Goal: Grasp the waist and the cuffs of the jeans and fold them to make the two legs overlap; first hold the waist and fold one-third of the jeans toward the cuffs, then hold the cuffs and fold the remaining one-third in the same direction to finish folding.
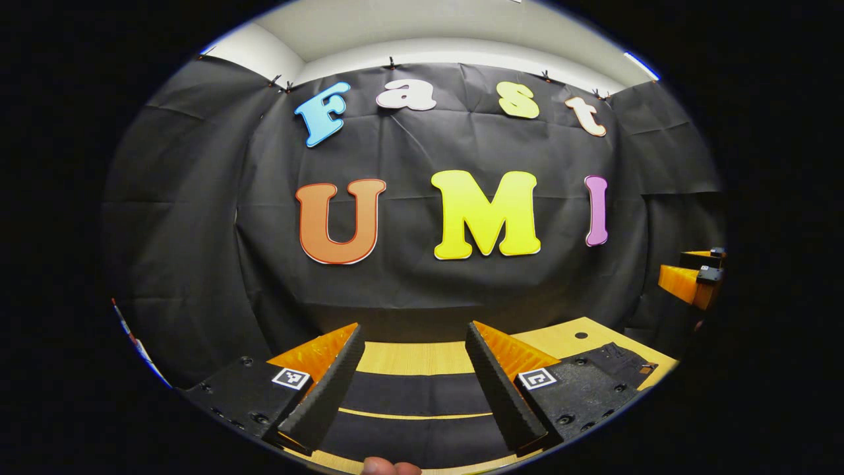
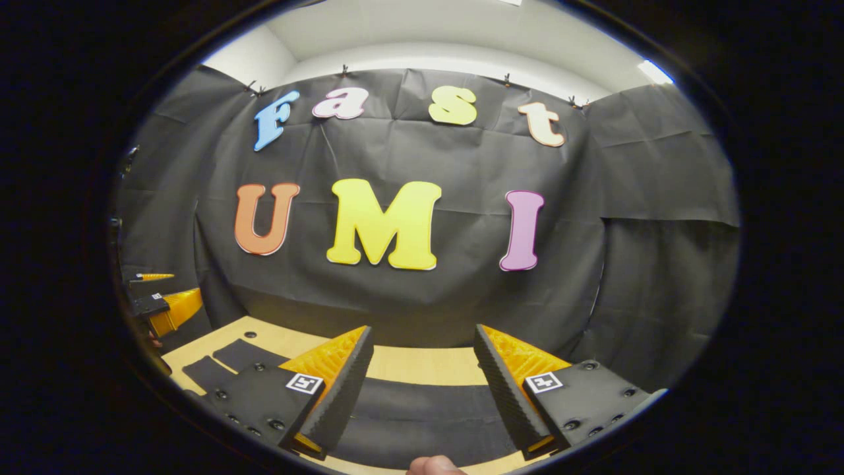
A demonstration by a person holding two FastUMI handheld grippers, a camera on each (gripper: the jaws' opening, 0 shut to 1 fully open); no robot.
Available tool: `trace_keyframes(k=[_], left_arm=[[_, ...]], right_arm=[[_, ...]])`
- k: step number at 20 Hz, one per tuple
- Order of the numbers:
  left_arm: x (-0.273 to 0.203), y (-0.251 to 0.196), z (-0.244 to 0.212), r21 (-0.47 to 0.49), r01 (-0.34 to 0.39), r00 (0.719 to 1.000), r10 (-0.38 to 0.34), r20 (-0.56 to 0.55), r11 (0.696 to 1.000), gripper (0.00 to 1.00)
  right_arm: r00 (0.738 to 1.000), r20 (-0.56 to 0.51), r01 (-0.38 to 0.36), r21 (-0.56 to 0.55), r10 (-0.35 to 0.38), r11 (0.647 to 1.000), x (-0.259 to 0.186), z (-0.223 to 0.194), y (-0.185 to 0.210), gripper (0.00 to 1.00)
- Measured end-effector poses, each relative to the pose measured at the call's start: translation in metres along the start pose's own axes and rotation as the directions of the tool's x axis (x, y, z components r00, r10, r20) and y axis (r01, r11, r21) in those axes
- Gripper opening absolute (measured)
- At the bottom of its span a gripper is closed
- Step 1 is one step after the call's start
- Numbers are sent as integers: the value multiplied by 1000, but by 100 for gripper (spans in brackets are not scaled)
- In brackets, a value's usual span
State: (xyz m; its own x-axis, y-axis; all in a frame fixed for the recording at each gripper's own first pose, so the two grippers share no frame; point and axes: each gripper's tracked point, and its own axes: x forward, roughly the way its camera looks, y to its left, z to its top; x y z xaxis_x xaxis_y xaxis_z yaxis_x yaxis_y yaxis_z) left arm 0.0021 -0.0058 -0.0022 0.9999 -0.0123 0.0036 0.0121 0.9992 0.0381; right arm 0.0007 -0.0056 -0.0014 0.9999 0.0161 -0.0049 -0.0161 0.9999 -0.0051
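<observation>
Two ridged fingers of the left claw (image 1: 412,389) stand wide apart at the bottom of the left gripper view, with nothing between them; each finger is a wedge with a ribbed inner face, fixed to a flat plate that bears a small square marker. Below them the dark jeans (image 1: 415,394) lie flat on the pale wood-grain surface (image 1: 412,357), showing as two broad dark bands with a thin strip of bare wood between. The bands run across the view from side to side. Toward the right edge of the surface the cloth shows stitching and what looks like the waist part (image 1: 623,361). A small round hole (image 1: 581,335) sits in the surface near its far right corner. A fingertip (image 1: 389,467) shows at the very bottom. At the right edge, higher up, the right claw (image 1: 695,277) hangs above the surface; how wide it stands cannot be told from here.

In the right gripper view, the right claw (image 2: 422,392) is likewise spread wide and empty, above the same jeans (image 2: 422,399), whose long axis again runs side to side. To the left two flat dark leg ends (image 2: 227,363) lie on the surface (image 2: 422,366) toward its left edge. The left claw (image 2: 158,297) is seen at the far left, fingers parted. A fingertip (image 2: 435,466) shows at the bottom.
</observation>
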Motion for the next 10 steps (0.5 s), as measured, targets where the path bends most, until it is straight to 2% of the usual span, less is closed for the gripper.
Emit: trace_keyframes(k=[3, 6, 10], left_arm=[[0, 2, -1, 4, -5, 1000, 5, 0, 1000, 99], [3, 6, -4, -2, -14, 1000, 14, -11, 1000, 99], [5, 26, -16, -16, -61, 997, 60, -45, 998, 99]], right_arm=[[1000, -5, 3, 5, -3, 1000, 1, 0, -3, 95], [1000, -20, 10, 16, -10, 1000, 4, -6, -9, 93], [997, -62, 48, 42, -45, 998, 6, -20, -30, 95]])
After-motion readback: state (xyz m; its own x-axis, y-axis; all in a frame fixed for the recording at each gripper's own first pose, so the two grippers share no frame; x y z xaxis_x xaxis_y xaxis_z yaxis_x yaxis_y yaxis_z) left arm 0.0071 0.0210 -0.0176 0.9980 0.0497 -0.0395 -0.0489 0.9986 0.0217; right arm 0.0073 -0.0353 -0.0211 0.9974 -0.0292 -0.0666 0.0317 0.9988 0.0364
